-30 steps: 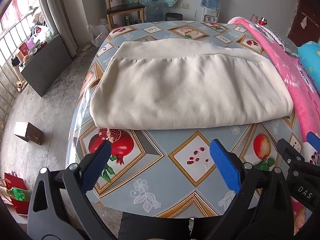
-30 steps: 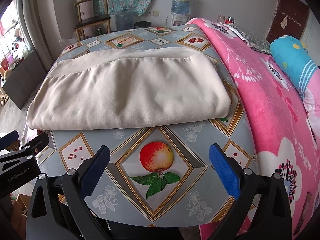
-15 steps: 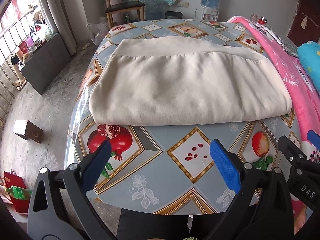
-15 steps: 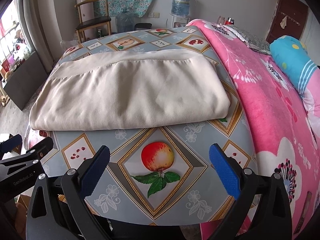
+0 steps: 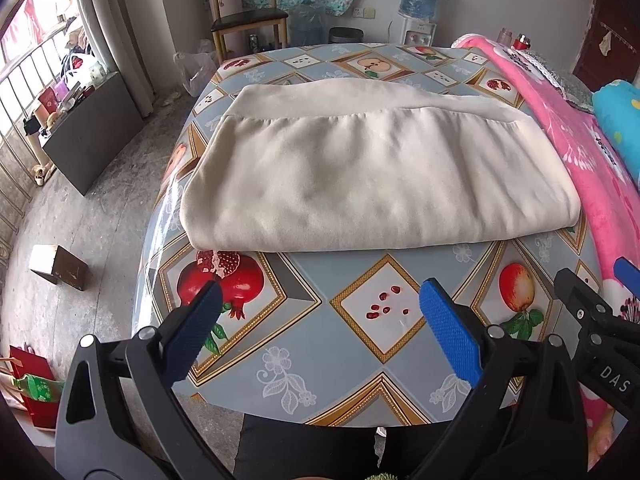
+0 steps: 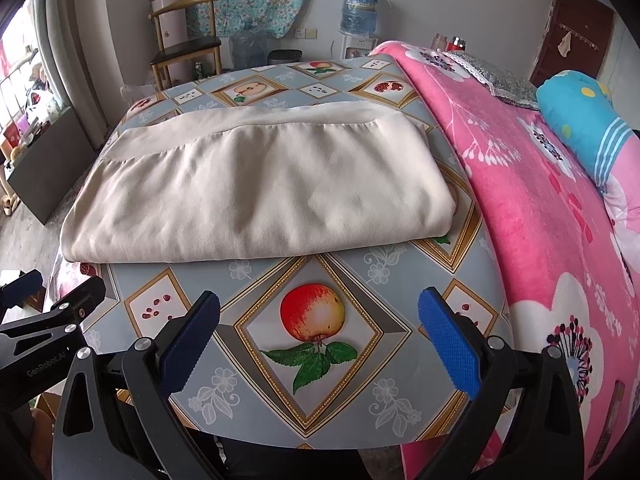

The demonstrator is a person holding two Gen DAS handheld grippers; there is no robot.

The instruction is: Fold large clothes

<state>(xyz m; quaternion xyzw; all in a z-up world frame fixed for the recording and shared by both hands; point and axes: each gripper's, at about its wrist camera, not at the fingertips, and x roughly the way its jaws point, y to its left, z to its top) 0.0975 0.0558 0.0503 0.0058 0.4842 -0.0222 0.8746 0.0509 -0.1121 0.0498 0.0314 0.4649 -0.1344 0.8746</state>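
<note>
A large cream garment (image 5: 372,172) lies folded flat on the fruit-patterned table (image 5: 376,312). It also shows in the right wrist view (image 6: 256,196). My left gripper (image 5: 320,332) is open and empty, above the table's near edge, short of the garment. My right gripper (image 6: 320,332) is open and empty, also near the front edge, over the apple picture. The right gripper's tip shows at the right of the left wrist view (image 5: 592,312). The left gripper's tip shows at the left of the right wrist view (image 6: 52,312).
A bed with a pink floral blanket (image 6: 540,184) and a blue pillow (image 6: 584,120) borders the table's right side. A wooden chair (image 5: 248,20) and a water dispenser (image 5: 418,4) stand at the far wall. A small box (image 5: 58,266) lies on the floor at left.
Both grippers have drawn back and up a little from the garment, still open. The garment has not moved.
</note>
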